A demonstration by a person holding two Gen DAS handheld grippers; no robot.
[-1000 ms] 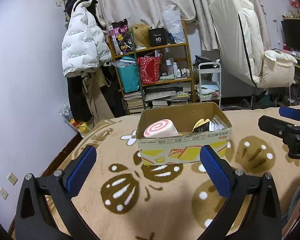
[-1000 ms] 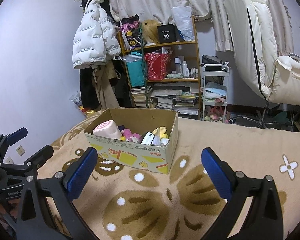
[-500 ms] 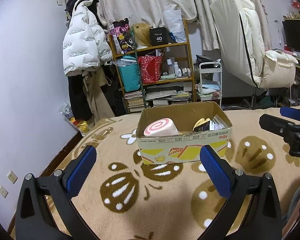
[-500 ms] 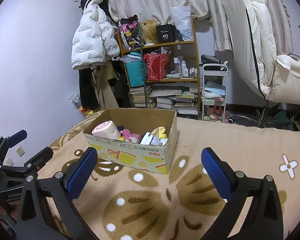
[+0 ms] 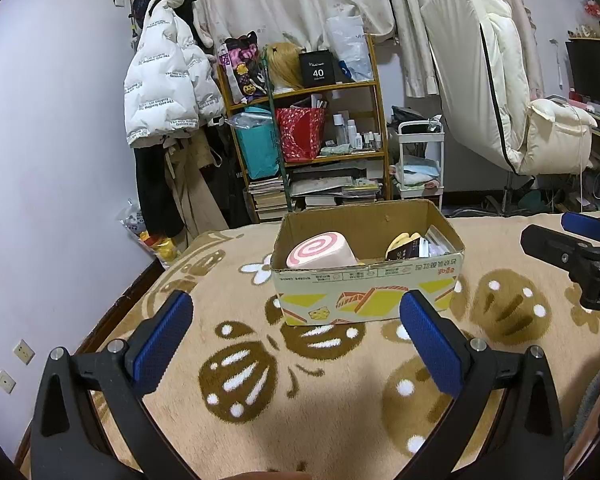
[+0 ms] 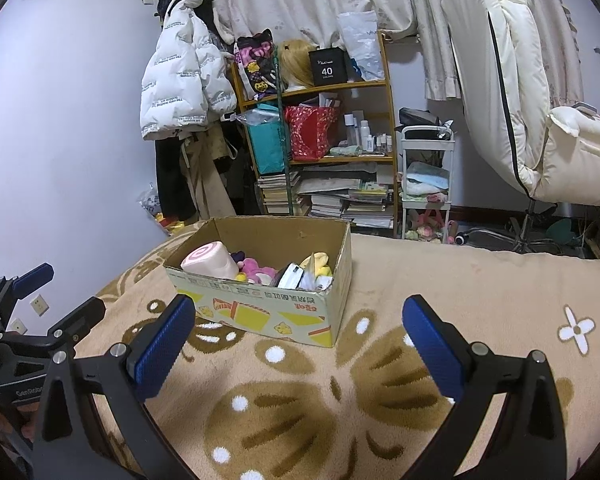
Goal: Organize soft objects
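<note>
An open cardboard box (image 5: pixel 366 292) (image 6: pixel 260 308) stands on the beige patterned blanket (image 5: pixel 260 380). In it lie a pink-and-white swirl roll plush (image 5: pixel 320 250) (image 6: pixel 210 260), a pink plush (image 6: pixel 256 270), a yellow soft toy (image 6: pixel 320 262) and some packets (image 5: pixel 428 246). My left gripper (image 5: pixel 296 332) is open and empty, a little short of the box front. My right gripper (image 6: pixel 300 332) is open and empty, short of the box's right corner. Each gripper shows at the edge of the other's view, the right (image 5: pixel 580 244) and the left (image 6: pixel 36 308).
A cluttered shelf (image 5: pixel 320 140) with books and bags, a hanging white puffer jacket (image 5: pixel 168 88), a white trolley (image 6: pixel 426 184) and a cream recliner chair (image 5: pixel 512 92) stand beyond the blanket's far edge. The wall (image 5: pixel 60 200) runs along the left.
Both views have shifted only slightly; the box sits a touch lower in the frames. Both grippers stay open and empty.
</note>
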